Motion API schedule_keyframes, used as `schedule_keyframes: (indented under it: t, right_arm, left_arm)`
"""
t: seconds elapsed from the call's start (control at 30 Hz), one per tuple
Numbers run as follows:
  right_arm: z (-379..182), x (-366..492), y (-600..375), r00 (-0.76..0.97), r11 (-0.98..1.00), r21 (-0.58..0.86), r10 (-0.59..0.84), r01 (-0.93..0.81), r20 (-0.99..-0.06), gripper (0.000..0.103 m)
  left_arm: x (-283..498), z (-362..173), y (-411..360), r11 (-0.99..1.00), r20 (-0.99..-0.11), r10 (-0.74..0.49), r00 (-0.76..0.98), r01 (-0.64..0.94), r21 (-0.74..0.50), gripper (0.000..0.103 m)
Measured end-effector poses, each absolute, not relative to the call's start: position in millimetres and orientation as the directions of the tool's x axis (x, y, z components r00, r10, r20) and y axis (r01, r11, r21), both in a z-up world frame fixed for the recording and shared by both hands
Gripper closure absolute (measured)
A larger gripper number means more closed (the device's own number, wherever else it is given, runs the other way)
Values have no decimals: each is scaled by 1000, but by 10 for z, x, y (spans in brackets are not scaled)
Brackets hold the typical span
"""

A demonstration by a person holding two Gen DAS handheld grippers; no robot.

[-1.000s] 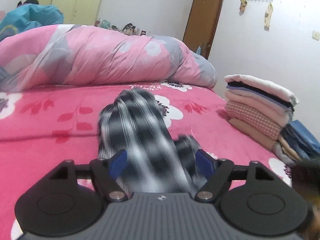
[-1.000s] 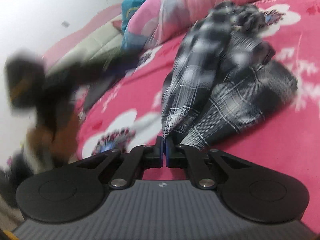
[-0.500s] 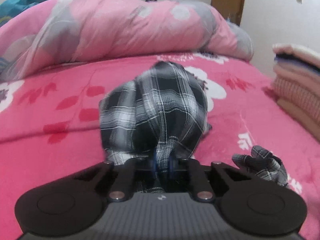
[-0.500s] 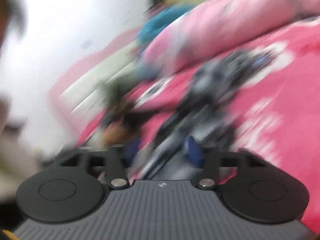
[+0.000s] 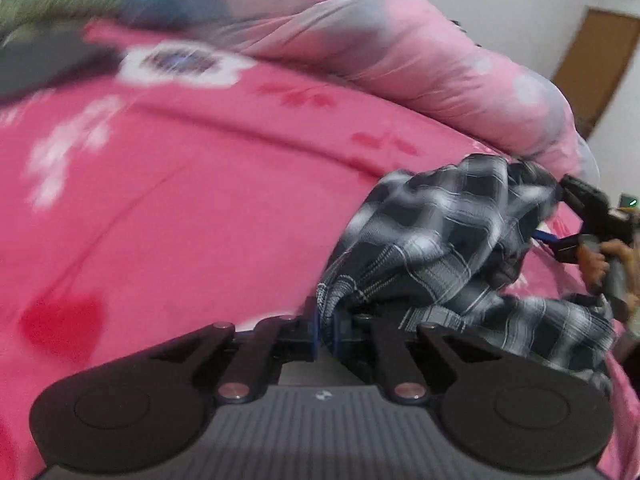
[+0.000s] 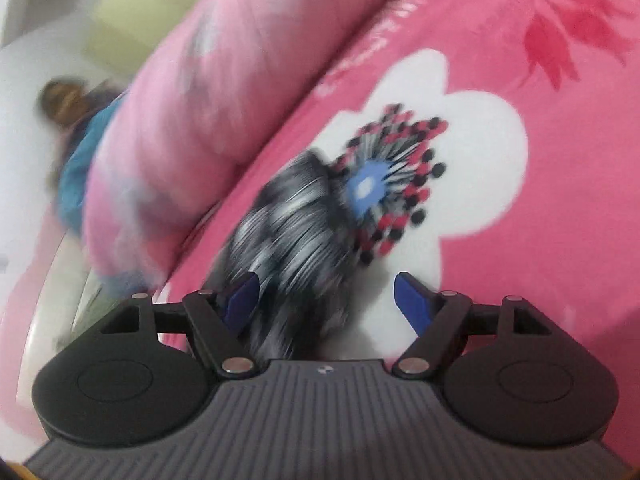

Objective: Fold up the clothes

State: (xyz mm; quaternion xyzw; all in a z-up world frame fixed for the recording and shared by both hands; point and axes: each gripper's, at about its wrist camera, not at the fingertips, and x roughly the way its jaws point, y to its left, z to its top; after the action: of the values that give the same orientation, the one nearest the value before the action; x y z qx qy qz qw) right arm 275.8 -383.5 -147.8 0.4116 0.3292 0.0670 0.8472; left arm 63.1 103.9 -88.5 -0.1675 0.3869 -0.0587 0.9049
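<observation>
grippers working a black-and-white plaid cloth garment [image 5: 448, 248] on a bright pink flowered bed cover [image 5: 168, 216].
left gripper [image 5: 326, 330] is pinching a bunched edge of the garment, which is trailing rightward over the cover; right gripper [image 6: 326, 300], its jaws just having been opening, is standing wide with blurred plaid between the blue pads [image 6: 410, 300], not pressing it. pale pink rolled quilt [image 5: 400, 52] is lying behind.

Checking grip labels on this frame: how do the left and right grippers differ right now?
1. Left gripper has its jaws shut; right gripper has them wide apart, having just been opening.
2. Left pinches an edge of the plaid shirt; right grips nothing, though blurred plaid cloth lies between its jaws, nearer the left pad.
Shared: the same black build with blue pads, both over the pink floral bedspread.
</observation>
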Motion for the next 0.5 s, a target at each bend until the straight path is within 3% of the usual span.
schedule_keyframes:
  t: [0.03,0.07,0.17,0.3,0.5]
  right_arm:
    - [-1499,2807,-3839,782,631,761,395,152,-483,33]
    - [-1517,2853,-3842,789,609,780,406,142,-461,56]
    - [-1400,2871,-3839,802,605,785,398,136,-446,88]
    - [-1048,2554,-3844,850,634,772,382,44,-362,94]
    - [-464,1385,-3980,891,676,722,410,-151,-198,94]
  left_arm:
    - [586,-879,1083,934,-673,-247,697,-15,-358,96]
    - [557,-868,1116,930,-666,-260,700,-3,-367,96]
    - [511,-812,1193,922,-642,-295,708,33,-387,90]
    - [406,-666,1258,918,-581,-281,764,38,-394,57]
    - [383,-403,1036,919,-509,-320,799,132,-372,45]
